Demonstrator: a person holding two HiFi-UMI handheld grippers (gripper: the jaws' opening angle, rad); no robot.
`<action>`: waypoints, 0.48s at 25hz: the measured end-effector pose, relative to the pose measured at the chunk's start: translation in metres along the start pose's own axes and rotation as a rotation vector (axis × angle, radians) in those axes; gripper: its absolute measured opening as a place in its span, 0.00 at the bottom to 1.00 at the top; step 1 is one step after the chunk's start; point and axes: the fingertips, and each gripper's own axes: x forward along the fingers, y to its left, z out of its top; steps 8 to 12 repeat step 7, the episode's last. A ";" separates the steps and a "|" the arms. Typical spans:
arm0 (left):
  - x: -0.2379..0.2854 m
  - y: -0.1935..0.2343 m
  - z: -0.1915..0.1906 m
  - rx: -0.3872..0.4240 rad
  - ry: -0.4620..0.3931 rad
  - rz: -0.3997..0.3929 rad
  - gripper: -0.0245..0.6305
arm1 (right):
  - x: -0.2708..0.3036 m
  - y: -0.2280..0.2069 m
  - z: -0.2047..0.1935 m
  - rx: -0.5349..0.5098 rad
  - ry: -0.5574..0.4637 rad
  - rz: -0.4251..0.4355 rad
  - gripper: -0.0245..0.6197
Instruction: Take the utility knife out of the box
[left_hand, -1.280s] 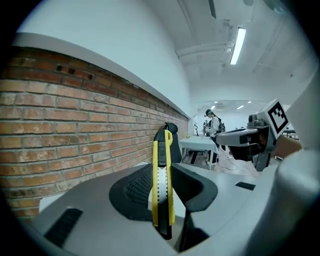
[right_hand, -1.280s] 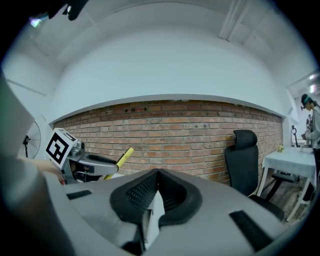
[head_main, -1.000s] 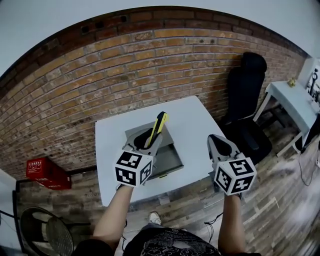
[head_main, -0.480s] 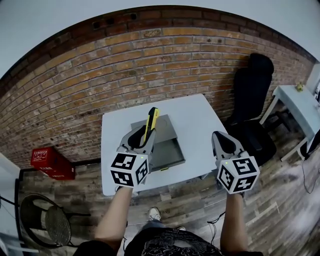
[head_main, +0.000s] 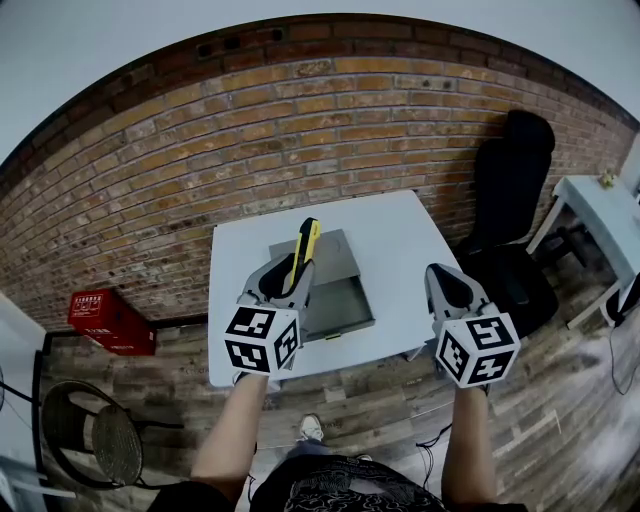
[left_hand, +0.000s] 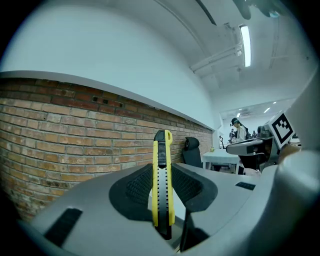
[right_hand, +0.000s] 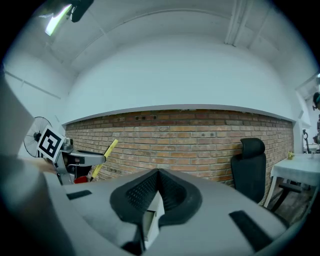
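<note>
"Over the near edge of the tabletop (head_main: 405, 240), what does the left gripper (head_main: 288, 275) carry?"

"The utility knife (head_main: 304, 243). Yellow body, black slider strip, clamped upright and standing well above the jaw tips. It is out of the box (head_main: 335, 258), held in the air above it."

"Confirmed from which view?"

"The left gripper view. There both ribbed pads (left_hand: 137, 185) press the knife's flanks, and its lower end is sunk between them. The head view shows only the upper end rising past the jaws, its tip seen against the far side of the box."

"And the box?"

"Grey and open, on the middle of the tabletop, its tray reaching toward the near edge. Only the head view shows it plainly. The left gripper view looks level at the brick wall (left_hand: 60, 130) and a black chair (left_hand: 191, 150)."

"The right gripper (head_main: 441, 277)?"

"Jaws together, nothing between the pads — the right gripper view settles that. It hangs by the tabletop's right edge, close to the near right corner, apart from the box. That same view catches the left gripper at its left margin with the knife slanting up, seen side-on — an angle neither other view offers."

"Anything else noted?"

"A red crate (head_main: 110, 322) beyond the tabletop's left edge, against the brick wall, in the head view."
</note>
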 end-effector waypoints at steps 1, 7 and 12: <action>0.000 0.000 0.000 0.000 0.001 0.000 0.23 | 0.000 0.000 -0.001 0.002 0.000 0.000 0.07; 0.003 0.003 -0.002 0.000 0.009 0.000 0.23 | 0.003 -0.001 0.001 0.001 0.000 0.001 0.07; 0.003 0.003 -0.002 0.000 0.009 0.000 0.23 | 0.003 -0.001 0.001 0.001 0.000 0.001 0.07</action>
